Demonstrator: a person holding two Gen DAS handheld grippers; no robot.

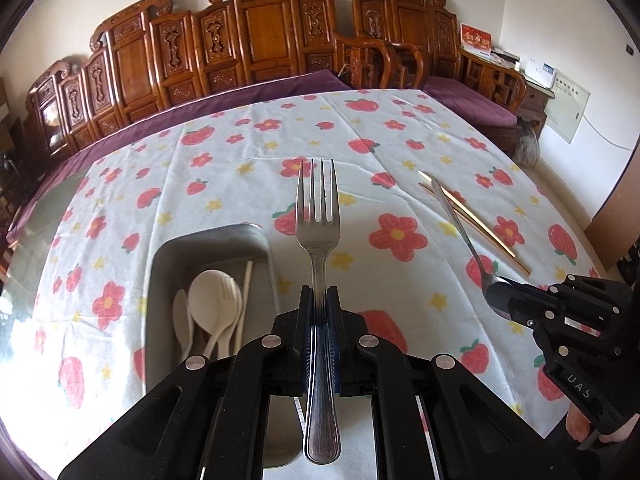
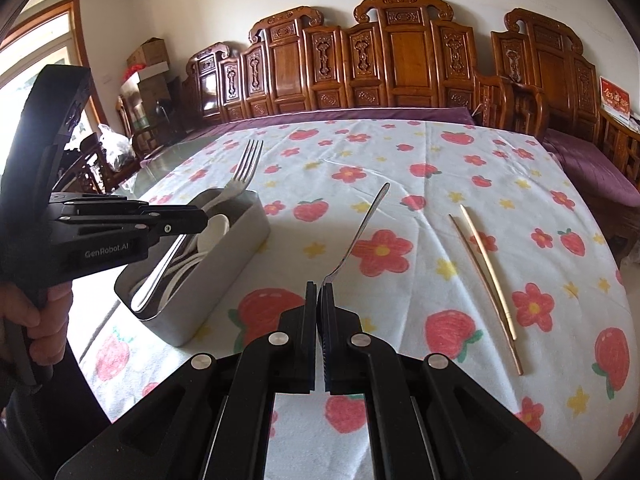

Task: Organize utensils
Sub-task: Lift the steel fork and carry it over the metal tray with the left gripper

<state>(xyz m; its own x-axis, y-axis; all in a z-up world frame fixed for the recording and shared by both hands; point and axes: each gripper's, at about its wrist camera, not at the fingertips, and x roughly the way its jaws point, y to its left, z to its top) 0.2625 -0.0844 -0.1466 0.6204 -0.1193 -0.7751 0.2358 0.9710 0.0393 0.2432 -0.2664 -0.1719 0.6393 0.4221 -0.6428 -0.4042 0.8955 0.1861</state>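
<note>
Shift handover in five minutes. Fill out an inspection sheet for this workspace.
Surface: table under a white floral tablecloth, creased, no spills seen.
Job's things: metal fork clamped by its handle in the left tongs, tines up; metal spoon gripped at its bowl by the right tongs, handle pointing away; pair of chopsticks lying loose on the cloth; steel tray holding white plastic cutlery.
Clutter: nothing seen on the table.
Grippers: both tongs shut on utensils, each held by a hand.
Cables: a white cord along the far wall.
Surroundings: carved wooden bench with purple cushions; cardboard boxes near the window.
</note>
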